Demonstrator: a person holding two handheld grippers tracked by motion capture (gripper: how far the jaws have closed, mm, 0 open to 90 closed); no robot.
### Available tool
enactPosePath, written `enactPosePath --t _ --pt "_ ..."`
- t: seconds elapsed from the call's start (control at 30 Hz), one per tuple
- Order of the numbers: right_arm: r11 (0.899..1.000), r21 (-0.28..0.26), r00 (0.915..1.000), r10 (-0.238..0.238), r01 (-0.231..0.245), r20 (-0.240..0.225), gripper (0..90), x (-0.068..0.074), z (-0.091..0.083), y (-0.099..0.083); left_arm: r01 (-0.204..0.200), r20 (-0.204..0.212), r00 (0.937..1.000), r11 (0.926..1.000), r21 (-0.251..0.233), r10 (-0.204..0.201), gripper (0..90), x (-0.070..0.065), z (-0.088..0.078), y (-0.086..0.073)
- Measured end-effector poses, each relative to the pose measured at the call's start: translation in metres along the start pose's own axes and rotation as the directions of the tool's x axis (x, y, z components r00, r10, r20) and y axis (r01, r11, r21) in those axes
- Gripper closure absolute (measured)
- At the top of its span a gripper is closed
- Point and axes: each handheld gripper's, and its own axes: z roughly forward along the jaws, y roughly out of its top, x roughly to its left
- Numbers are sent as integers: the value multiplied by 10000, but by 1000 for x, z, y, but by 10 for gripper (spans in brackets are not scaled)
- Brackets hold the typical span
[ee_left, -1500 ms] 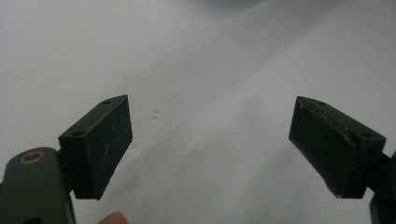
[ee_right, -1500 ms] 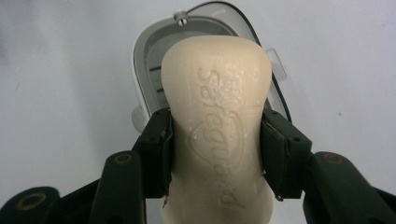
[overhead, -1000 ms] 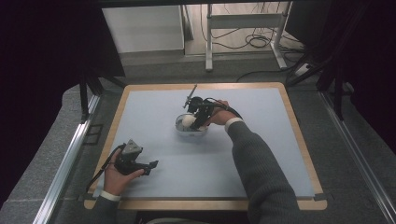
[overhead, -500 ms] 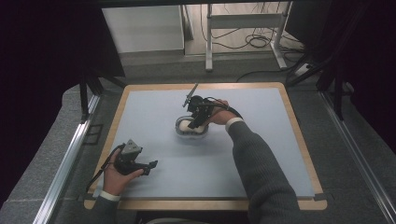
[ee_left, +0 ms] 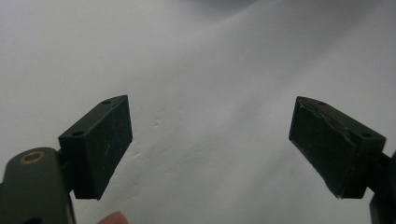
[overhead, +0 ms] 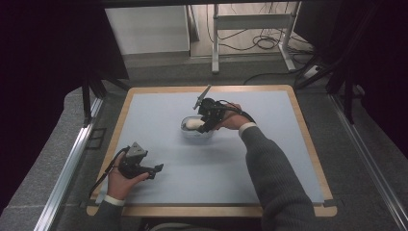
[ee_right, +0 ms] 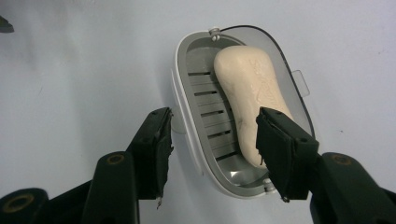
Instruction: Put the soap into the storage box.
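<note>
Nearest the person, the left gripper [overhead: 155, 170] rests low on the pale blue table mat [overhead: 159, 115] near its front left corner, held in the left hand [overhead: 122, 179]. In the left gripper view its jaws stand spread wide with nothing but bare mat between them.

Farther out, around the middle of the mat, the right gripper [ee_right: 212, 149] hangs over the white oval plastic soap dish with a slotted grey tray [ee_right: 184, 112]. The cream-coloured, rounded bar of soap [ee_right: 247, 93] lies inside the dish, along the side nearer the clear hinged lid [ee_right: 285, 51], which lies open flat on the mat. The right gripper's jaws have just been opening: one pad sits outside the dish's rim, the other over the near end of the soap, and neither appears to press on anything.

The step in hand looks like letting go and backing off. To do it well, the person would likely spread the jaws a little more and lift straight up, so that no pad drags the rim or nudges the soap.

Room is generous: the mat is bare on every side of the dish, and its wooden border [overhead: 298, 120] lies well apart from it.
</note>
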Motion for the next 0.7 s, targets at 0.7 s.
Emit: enactPosePath --t 0.7 --pt "9967 -671 9977 492 -460 472 390 6 -22 -25 -14 -133 9999 9999 -139 12 137 2 -7 -1"
